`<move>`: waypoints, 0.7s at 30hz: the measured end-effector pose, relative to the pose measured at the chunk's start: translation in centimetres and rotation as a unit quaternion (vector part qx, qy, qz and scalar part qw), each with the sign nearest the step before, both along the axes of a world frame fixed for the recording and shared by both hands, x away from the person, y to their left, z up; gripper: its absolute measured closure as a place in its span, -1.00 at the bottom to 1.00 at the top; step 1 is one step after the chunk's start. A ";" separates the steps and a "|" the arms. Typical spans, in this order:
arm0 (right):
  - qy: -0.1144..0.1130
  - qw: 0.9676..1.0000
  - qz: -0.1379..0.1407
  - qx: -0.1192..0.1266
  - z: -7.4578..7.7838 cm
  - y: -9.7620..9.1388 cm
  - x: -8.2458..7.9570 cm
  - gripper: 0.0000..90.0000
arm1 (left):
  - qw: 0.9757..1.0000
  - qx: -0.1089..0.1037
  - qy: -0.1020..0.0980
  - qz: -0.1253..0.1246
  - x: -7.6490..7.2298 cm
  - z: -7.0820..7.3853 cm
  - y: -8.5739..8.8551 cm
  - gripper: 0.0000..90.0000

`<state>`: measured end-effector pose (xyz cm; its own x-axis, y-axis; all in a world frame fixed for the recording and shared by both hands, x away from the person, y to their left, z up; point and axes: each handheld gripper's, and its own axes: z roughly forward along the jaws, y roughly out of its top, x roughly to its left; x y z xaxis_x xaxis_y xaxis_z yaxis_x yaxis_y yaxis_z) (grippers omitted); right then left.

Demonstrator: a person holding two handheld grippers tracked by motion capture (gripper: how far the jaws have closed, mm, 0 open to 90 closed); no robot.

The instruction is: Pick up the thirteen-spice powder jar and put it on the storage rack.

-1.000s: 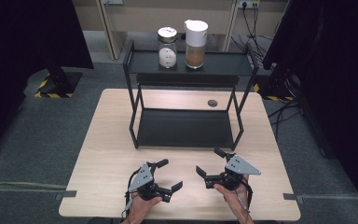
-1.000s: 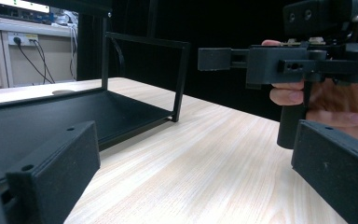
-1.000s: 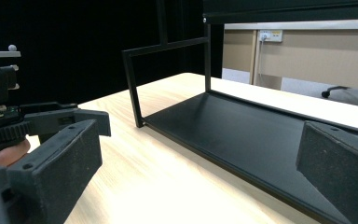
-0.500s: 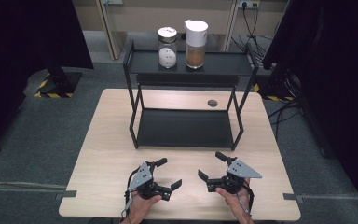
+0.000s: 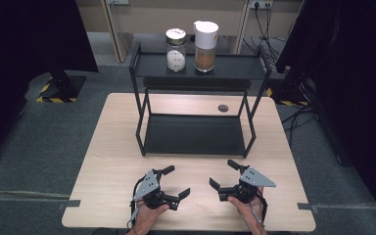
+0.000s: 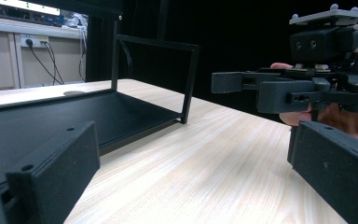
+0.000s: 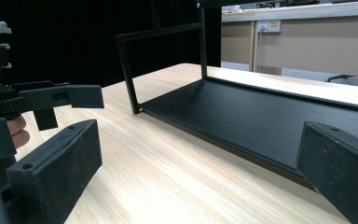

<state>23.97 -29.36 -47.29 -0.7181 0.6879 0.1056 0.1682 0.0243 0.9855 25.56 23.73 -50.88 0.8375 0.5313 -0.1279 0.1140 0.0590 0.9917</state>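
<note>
On the light wooden table (image 5: 112, 147), a black two-tier rack (image 5: 196, 134) lies forward of both grippers, its long axis crosswise. Two jars (image 5: 176, 49) stand on its top shelf, well apart from the jaws. Left gripper (image 5: 172, 182) and right gripper (image 5: 223, 174) rest near the front edge, jaws spread, empty, about equally near.
</note>
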 end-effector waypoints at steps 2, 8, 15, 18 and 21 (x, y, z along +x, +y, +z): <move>-0.001 1.000 -0.001 -0.001 0.0 0.0 -0.1 -0.99 | 1.000 -0.001 0.000 -0.001 0.0 0.0 0.0 -0.99; 0.000 1.000 -0.002 -0.001 -0.1 -0.1 -0.1 -0.99 | 1.000 0.000 -0.001 -0.002 0.0 0.0 -0.1 -0.99; 0.003 1.000 -0.002 0.001 -0.2 -0.1 -0.1 -0.99 | 1.000 -0.001 -0.001 -0.002 0.0 0.0 -0.1 -0.99; 0.003 1.000 -0.002 0.001 -0.2 -0.1 -0.1 -0.99 | 1.000 0.000 0.000 -0.002 0.0 0.0 -0.1 -0.99; 0.004 1.000 -0.002 0.002 -0.3 -0.2 0.0 -0.99 | 1.000 0.000 0.000 -0.002 0.0 0.0 -0.1 -0.99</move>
<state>23.93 -29.53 -47.55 -0.7138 0.6912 0.1128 0.1753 0.0205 0.9843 25.55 23.65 -50.90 0.8392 0.5285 -0.1283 0.1141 0.0595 0.9917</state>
